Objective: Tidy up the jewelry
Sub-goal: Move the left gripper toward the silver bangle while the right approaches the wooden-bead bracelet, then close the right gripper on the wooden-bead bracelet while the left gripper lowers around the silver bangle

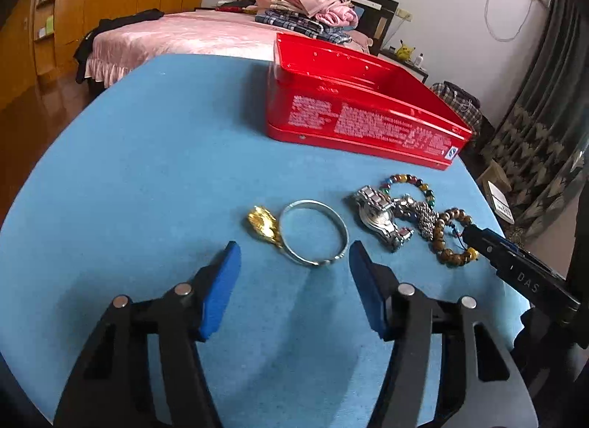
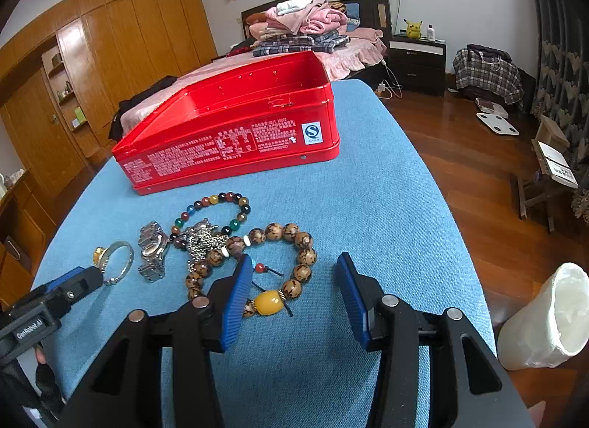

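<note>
Jewelry lies in a row on the blue table (image 1: 147,170), in front of an open red tin box (image 1: 368,122). From the left there are a gold piece (image 1: 262,223), a silver bangle (image 1: 313,233), a steel watch (image 1: 379,214), a coloured bead bracelet (image 1: 405,181), a silver chain (image 1: 423,218) and a brown bead bracelet (image 2: 302,244). My left gripper (image 1: 294,249) is open, and the bangle's near edge sits between its tips, untouched. My right gripper (image 2: 294,258) is open over the brown bracelet, its left finger (image 2: 239,280) covering part of the loop.
The table's right edge drops to a wooden floor, where a white lined bin (image 2: 545,317) stands close by. A bed (image 1: 191,34) piled with clothes lies beyond the far edge. Bare blue cloth stretches left of the jewelry.
</note>
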The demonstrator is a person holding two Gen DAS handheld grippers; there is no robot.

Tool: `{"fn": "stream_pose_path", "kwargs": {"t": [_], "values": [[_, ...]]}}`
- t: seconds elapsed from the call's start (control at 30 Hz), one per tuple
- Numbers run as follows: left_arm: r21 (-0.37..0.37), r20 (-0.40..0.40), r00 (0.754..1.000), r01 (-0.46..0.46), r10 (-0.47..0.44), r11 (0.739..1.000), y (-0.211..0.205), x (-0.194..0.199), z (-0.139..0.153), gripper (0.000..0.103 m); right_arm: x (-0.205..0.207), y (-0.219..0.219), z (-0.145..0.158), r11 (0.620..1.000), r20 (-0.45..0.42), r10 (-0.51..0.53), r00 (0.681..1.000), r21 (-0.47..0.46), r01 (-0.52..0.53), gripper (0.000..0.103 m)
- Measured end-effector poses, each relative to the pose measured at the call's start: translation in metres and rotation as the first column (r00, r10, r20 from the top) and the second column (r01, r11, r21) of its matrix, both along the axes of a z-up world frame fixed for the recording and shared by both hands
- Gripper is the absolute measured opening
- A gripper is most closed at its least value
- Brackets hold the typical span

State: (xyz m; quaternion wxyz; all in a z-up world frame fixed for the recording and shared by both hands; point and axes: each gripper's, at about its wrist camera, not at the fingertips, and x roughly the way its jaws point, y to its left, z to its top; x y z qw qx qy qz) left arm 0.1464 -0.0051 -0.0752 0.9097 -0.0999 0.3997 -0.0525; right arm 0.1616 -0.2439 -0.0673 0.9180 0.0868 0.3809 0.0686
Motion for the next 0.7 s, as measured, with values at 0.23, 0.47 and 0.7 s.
{"fn": "stream_pose_path", "kwargs": {"t": [0.23, 0.47, 0.7], "values": [[-0.026, 0.0, 1.0, 0.025, -0.025, 0.999, -0.014, 0.008, -0.003, 0.048, 0.0, 0.0, 0.0, 1.0, -0.001, -0.004, 1.0, 0.008, 0.004, 0.048], [-0.034, 0.004, 0.999, 0.047, -0.047, 0.998, -0.022, 0.024, -0.005, 0.049, 0.0, -0.004, 0.001, 1.0, 0.001, -0.004, 1.0, 0.026, 0.004, 0.048], [0.048, -0.006, 0.998, 0.059, -0.059, 0.997, -0.031, 0.034, -0.006, 0.05, 0.0, -0.007, 0.0, 1.0, 0.001, -0.004, 1.0, 0.03, 0.004, 0.048]]}}
